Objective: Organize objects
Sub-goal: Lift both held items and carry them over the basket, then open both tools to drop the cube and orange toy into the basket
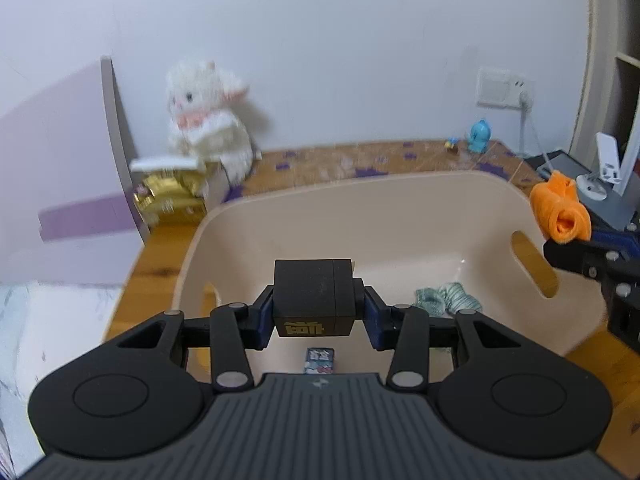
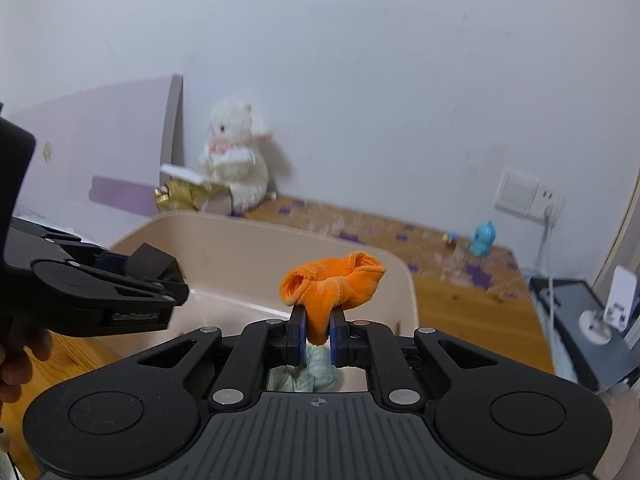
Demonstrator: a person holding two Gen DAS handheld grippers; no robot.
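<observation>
My left gripper [image 1: 318, 312] clamps a black box [image 1: 314, 298], right gripper [image 2: 318, 338] pinches an orange plush cloth [image 2: 332, 286]; both directly above the beige plastic bin [image 1: 360, 208], release straight down.

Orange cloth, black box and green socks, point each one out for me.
orange cloth [image 2: 334, 286]: right wrist view, its bunched middle.
black box [image 1: 314, 298]: left wrist view, its front face.
green socks [image 1: 448, 300]: left wrist view, the pair's middle.

My left gripper [image 1: 318, 312]: black, blue pads, black box [image 1: 314, 300] with yellow lettering. My right gripper [image 2: 318, 338]: black, blue pads, orange cloth [image 2: 332, 286]. Bin [image 1: 360, 208] beige; inside, pale green striped cloth [image 1: 448, 300]. Table [image 1: 160, 256] wood-brown, purple patches. Plush [image 1: 208, 120] white, pink collar.
</observation>
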